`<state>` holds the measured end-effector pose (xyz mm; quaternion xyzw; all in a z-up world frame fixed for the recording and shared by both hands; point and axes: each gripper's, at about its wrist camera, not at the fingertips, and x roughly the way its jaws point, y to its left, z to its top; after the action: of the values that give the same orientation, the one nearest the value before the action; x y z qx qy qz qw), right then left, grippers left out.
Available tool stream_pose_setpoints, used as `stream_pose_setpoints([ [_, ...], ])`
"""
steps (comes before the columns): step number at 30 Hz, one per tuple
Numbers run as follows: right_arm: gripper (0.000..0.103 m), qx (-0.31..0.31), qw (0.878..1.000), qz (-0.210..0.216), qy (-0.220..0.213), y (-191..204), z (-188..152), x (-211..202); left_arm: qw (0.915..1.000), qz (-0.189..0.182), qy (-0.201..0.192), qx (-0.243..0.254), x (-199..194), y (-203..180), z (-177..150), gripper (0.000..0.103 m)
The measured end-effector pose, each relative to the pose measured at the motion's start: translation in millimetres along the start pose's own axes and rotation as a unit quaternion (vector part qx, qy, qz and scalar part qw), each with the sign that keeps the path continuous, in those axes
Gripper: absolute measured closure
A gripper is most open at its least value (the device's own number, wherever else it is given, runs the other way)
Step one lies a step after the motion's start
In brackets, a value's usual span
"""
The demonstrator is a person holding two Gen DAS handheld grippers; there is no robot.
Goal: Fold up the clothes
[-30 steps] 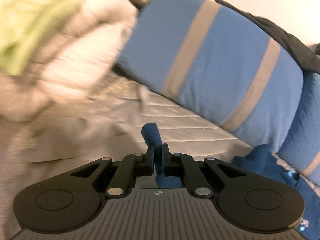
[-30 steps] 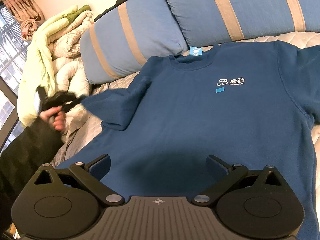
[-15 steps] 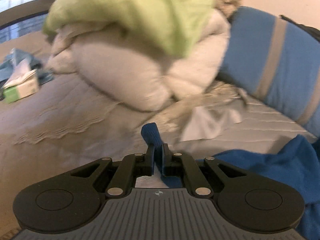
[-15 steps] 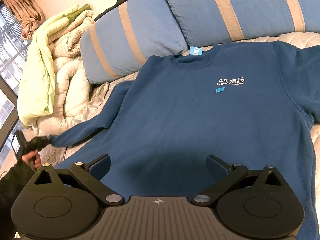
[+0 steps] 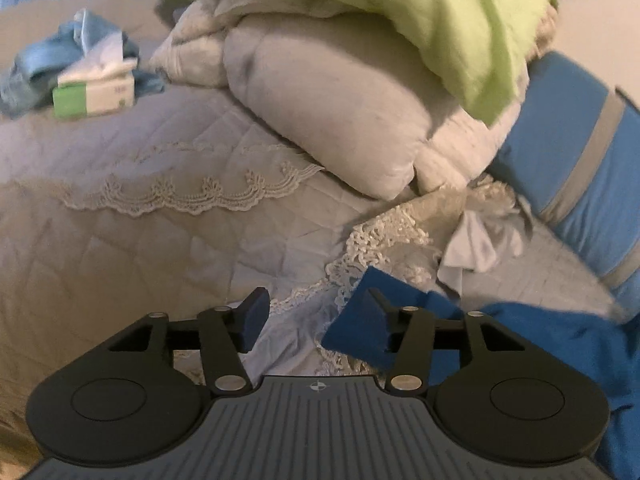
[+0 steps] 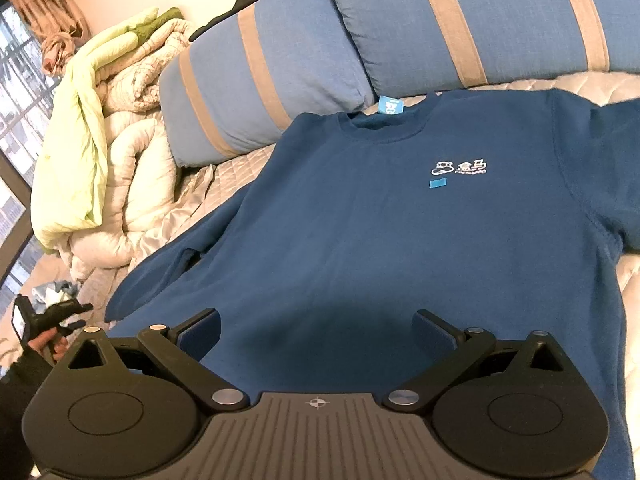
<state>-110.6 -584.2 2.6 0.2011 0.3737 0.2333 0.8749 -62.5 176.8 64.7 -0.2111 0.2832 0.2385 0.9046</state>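
A dark blue sweatshirt (image 6: 380,232) lies flat and face up on the bed, its collar (image 6: 384,126) toward the pillows. Its left sleeve (image 6: 160,272) is stretched out to the lower left. My left gripper (image 5: 314,318) stands open low over the bedcover. The sleeve cuff (image 5: 352,332) rests loose against its right finger, not pinched. In the right wrist view the left gripper (image 6: 80,315) shows small at the far left, held by a hand (image 6: 44,344). My right gripper (image 6: 318,332) hangs open over the sweatshirt's lower hem, holding nothing.
Two blue striped pillows (image 6: 260,92) line the head of the bed. A white duvet (image 5: 328,112) with a green blanket (image 5: 400,8) is piled at the left. A tissue box (image 5: 92,96) and a pale blue cloth (image 5: 32,64) lie farther out on the quilted cover (image 5: 120,240).
My left gripper drew the sleeve cuff out and down to the left, straightening the sleeve, then opened and let the cuff go. The right gripper has stayed still.
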Motion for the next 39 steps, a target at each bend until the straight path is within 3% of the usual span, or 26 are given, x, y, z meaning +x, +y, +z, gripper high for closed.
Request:
stream_pose_setpoints([
  [3, 0.001, -0.019, 1.0, -0.006, -0.001, 5.5, -0.9, 0.3, 0.9991, -0.036, 0.007, -0.023, 9.2, 13.6, 4.0, 0.051],
  [6, 0.001, -0.034, 0.999, -0.011, 0.0, 9.7, -1.2, 1.3, 0.9965, -0.067, 0.037, -0.034, 31.7, 19.9, 8.1, 0.052],
  [12, 0.001, -0.048, 0.999, -0.019, 0.002, 13.6, -2.1, 2.0, 0.99, -0.109, 0.087, -0.021, 65.1, 16.0, 13.3, 0.053],
  [13, 0.001, -0.047, 0.999, -0.02, 0.002, 13.7, -1.9, 2.2, 0.989, -0.114, 0.092, -0.019, 68.8, 14.4, 14.1, 0.065],
  [14, 0.001, -0.046, 0.999, -0.022, 0.002, 13.9, -1.6, 2.5, 0.9881, -0.118, 0.097, -0.016, 72.5, 12.7, 14.9, 0.087],
  [17, 0.001, -0.042, 0.999, -0.025, 0.003, 14.9, -0.7, 4.2, 0.9857, -0.129, 0.108, -0.006, 81.4, 8.2, 18.2, 0.099],
  [25, 0.001, -0.05, 0.998, -0.029, 0.013, 16.9, 0.0, 7.3, 0.9954, -0.095, 0.011, 0.012, 37.2, 14.2, 70.1, 0.1],
  [30, 0.001, -0.05, 0.998, -0.028, 0.009, 16.3, -1.0, 6.3, 0.9972, -0.051, -0.042, 0.035, 14.1, 12.0, 100.9, 0.1],
  [35, 0.001, -0.052, 0.998, -0.028, 0.008, 16.7, -1.2, 6.3, 0.9961, -0.017, -0.069, 0.052, -1.4, 8.0, 115.0, 0.1],
  [39, 0.001, -0.051, 0.998, -0.026, 0.008, 15.5, -1.2, 5.8, 0.9966, -0.011, -0.068, 0.045, -8.5, 13.4, 122.2, 0.1],
])
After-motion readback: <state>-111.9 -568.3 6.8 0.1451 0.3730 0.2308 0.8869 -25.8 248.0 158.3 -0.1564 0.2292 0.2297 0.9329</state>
